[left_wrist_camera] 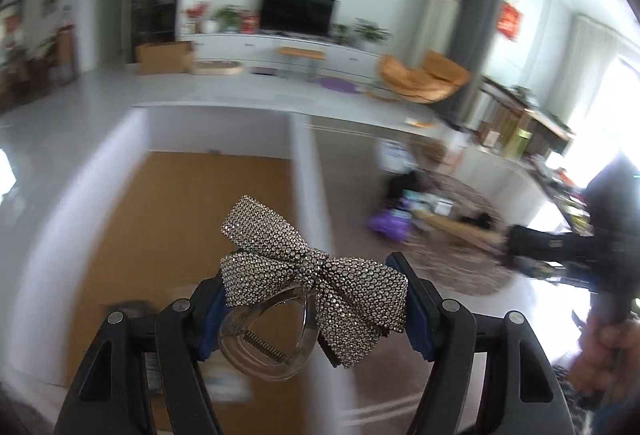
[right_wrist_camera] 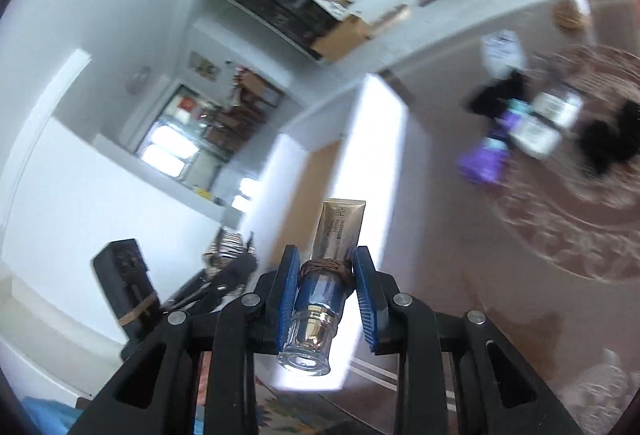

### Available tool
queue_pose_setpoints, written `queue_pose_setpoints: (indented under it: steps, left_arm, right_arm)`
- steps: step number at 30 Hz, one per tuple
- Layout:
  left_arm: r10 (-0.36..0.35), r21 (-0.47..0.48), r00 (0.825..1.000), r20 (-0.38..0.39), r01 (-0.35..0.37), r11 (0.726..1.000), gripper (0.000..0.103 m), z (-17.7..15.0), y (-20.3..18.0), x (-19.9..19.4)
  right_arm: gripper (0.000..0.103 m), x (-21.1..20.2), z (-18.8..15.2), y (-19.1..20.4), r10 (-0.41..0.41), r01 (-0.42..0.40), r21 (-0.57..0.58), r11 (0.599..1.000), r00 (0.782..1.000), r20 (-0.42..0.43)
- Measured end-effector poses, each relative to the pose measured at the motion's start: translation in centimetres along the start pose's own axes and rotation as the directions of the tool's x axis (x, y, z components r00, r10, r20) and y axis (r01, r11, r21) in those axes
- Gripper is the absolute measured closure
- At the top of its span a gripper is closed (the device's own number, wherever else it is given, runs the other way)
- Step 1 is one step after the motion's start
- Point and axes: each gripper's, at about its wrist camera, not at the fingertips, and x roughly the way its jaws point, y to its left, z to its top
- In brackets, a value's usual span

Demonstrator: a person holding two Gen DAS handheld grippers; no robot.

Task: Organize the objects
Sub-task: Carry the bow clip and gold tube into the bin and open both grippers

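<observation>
In the left wrist view my left gripper [left_wrist_camera: 316,299] is shut on a rhinestone bow hair clip [left_wrist_camera: 312,275], whose clear plastic claw [left_wrist_camera: 264,343] hangs below the bow. It is held in the air over a white box with a brown floor [left_wrist_camera: 180,235]. In the right wrist view my right gripper [right_wrist_camera: 326,283] is shut on a gold cosmetic tube [right_wrist_camera: 338,231] with a clear and silver cap [right_wrist_camera: 310,339]; a brown band wraps its neck. The left gripper with the bow [right_wrist_camera: 228,247] shows at lower left there. The right gripper's dark body [left_wrist_camera: 560,247] and a hand [left_wrist_camera: 608,351] appear at the right edge.
A round patterned rug [left_wrist_camera: 452,235] on the floor carries a pile of loose items, among them a purple thing [right_wrist_camera: 484,155], white boxes [right_wrist_camera: 552,115] and dark cloth [right_wrist_camera: 608,139]. A white divider wall [left_wrist_camera: 308,175] borders the box. Farther back stand a TV cabinet [left_wrist_camera: 280,47] and an orange chair [left_wrist_camera: 424,75].
</observation>
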Motion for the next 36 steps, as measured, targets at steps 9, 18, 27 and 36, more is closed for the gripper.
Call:
queue_pose_setpoints:
  steps: [9, 18, 27, 36]
  left_arm:
    - [0.249, -0.057, 0.958, -0.141, -0.259, 0.964, 0.033, -1.3, 10.1, 3.3]
    - [0.375, 0.026, 0.889, -0.262, -0.382, 0.924, 0.004, -2.7, 10.7, 5.6]
    - [0.403, 0.033, 0.866, -0.297, -0.413, 0.910, 0.002, -2.2, 10.2, 6.3]
    - [0.227, -0.133, 0.928, -0.297, -0.275, 0.952, 0.002, -1.8, 10.5, 4.4]
  right_arm:
    - [0.074, 14.1, -1.7, 7.4, -0.114, 0.084, -0.230, 0.970, 0.986, -0.121]
    - [0.046, 14.5, -4.1, 7.5, -0.164, 0.127, -0.314, 0.941, 0.982, -0.096]
    - [0.011, 3.4, -5.9, 0.2, -0.352, 0.405, -0.308, 0.861, 0.911, 0.214]
    - [0.011, -2.4, -10.2, -9.0, -0.527, 0.573, -0.102, 0.814, 0.800, 0.286]
